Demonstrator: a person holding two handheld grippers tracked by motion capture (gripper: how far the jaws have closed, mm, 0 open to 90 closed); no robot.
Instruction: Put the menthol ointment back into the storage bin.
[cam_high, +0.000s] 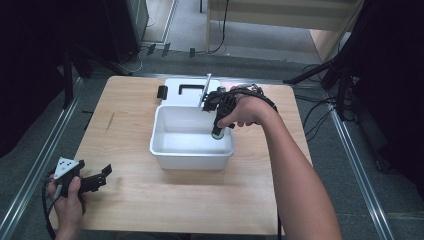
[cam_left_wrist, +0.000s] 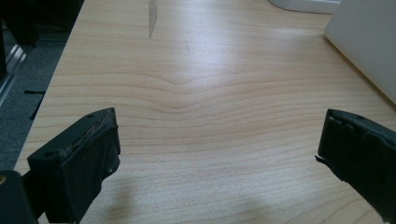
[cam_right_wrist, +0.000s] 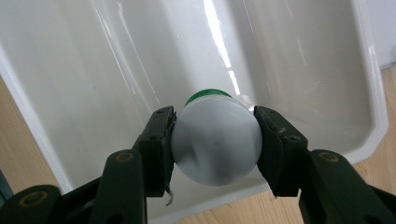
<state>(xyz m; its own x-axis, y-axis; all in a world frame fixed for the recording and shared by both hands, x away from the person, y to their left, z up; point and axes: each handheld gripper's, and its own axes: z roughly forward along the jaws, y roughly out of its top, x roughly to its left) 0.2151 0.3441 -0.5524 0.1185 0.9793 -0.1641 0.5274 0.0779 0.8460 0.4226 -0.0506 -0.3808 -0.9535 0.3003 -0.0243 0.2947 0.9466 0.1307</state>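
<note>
Right tool (cam_right_wrist: 215, 140) is clamped on a small bottle's white cap (cam_right_wrist: 215, 147), holding it upright over the white plastic bin (cam_high: 192, 157) on the tabletop (cam_high: 130, 190). Light and stiff but smooth-sided, the bottle probably handles safest gripped across the cap. Left tool (cam_left_wrist: 217, 154) rests with jaws apart, empty

I see a white tub (cam_high: 192, 150) on my pale wood-grain surface (cam_high: 130, 130), a white-capped green bottle (cam_right_wrist: 215, 140) between black claw (cam_right_wrist: 215, 144) fingers, and a white lid (cam_high: 186, 92) beyond.
</note>
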